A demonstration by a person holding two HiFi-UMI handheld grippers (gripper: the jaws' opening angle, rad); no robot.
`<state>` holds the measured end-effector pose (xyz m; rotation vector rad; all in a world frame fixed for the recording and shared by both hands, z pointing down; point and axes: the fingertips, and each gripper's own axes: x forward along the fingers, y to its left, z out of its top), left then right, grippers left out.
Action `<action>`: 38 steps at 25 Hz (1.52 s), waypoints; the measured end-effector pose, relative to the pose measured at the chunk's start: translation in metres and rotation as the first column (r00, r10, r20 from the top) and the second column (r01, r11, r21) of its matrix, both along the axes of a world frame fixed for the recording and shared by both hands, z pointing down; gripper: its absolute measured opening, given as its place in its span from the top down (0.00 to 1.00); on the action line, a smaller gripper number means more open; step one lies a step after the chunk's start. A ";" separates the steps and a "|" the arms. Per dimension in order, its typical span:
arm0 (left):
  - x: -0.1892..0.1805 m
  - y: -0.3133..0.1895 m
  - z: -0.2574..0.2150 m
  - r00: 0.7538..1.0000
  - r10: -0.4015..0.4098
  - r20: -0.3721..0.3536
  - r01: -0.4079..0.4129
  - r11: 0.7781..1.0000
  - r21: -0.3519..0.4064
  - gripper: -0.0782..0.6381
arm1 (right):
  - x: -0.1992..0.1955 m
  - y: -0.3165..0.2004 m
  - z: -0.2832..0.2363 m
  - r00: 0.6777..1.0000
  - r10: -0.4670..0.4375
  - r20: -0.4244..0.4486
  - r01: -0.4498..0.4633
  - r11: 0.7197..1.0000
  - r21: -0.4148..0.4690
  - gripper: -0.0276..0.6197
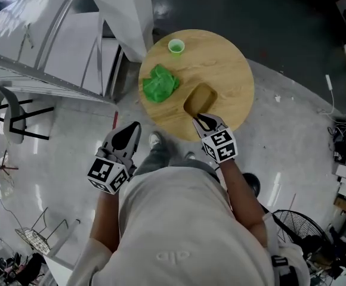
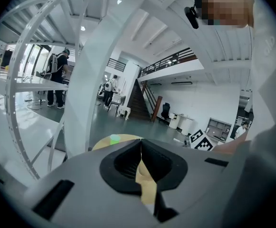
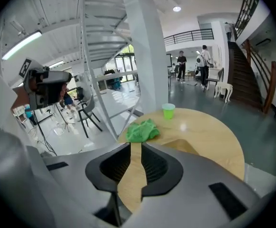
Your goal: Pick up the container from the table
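A tan, wood-coloured container [image 1: 200, 99] sits on the round wooden table [image 1: 232, 70], near its front edge. In the right gripper view the container [image 3: 182, 145] lies just past the jaws, to their right. My right gripper [image 1: 201, 120] hovers at the table's near edge, right in front of the container; its jaws [image 3: 135, 144] stand a little apart with only tabletop showing between them. My left gripper [image 1: 132, 127] is off the table to the left, over the floor, and its tips [image 2: 140, 143] meet with nothing held.
A green cloth [image 1: 160, 83] lies left of the container and a green cup [image 1: 176, 46] stands at the table's far edge. A white column [image 1: 125, 16] and a white stair frame [image 1: 53, 34] rise at the left. A chair [image 1: 12, 115] and a floor fan [image 1: 298, 225] stand on the floor.
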<state>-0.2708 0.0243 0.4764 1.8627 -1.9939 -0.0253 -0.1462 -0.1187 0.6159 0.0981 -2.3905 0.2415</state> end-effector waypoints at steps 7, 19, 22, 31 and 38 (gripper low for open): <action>-0.039 0.005 0.021 0.999 0.021 -0.031 -0.022 0.999 -0.042 0.87 | -0.025 -0.006 0.068 0.981 -0.007 -0.193 0.013 1.000 0.026 0.75; -0.081 0.019 0.042 0.998 -0.018 -0.053 0.014 0.996 -0.087 0.87 | -0.042 -0.003 0.139 0.906 -0.071 -0.416 0.104 0.993 0.058 0.73; -0.085 0.021 0.047 0.998 -0.024 -0.054 0.019 0.995 -0.097 0.87 | -0.040 -0.005 0.150 0.889 -0.070 -0.453 0.114 0.991 0.071 0.76; -0.086 0.022 0.050 0.998 -0.033 -0.052 0.027 0.993 -0.113 0.87 | -0.041 -0.009 0.156 0.870 -0.078 -0.487 0.162 0.978 0.132 0.89; -0.080 0.011 0.047 0.998 -0.015 -0.057 0.010 0.995 -0.095 0.87 | -0.039 -0.013 0.140 0.888 -0.064 -0.455 0.143 0.980 0.141 0.91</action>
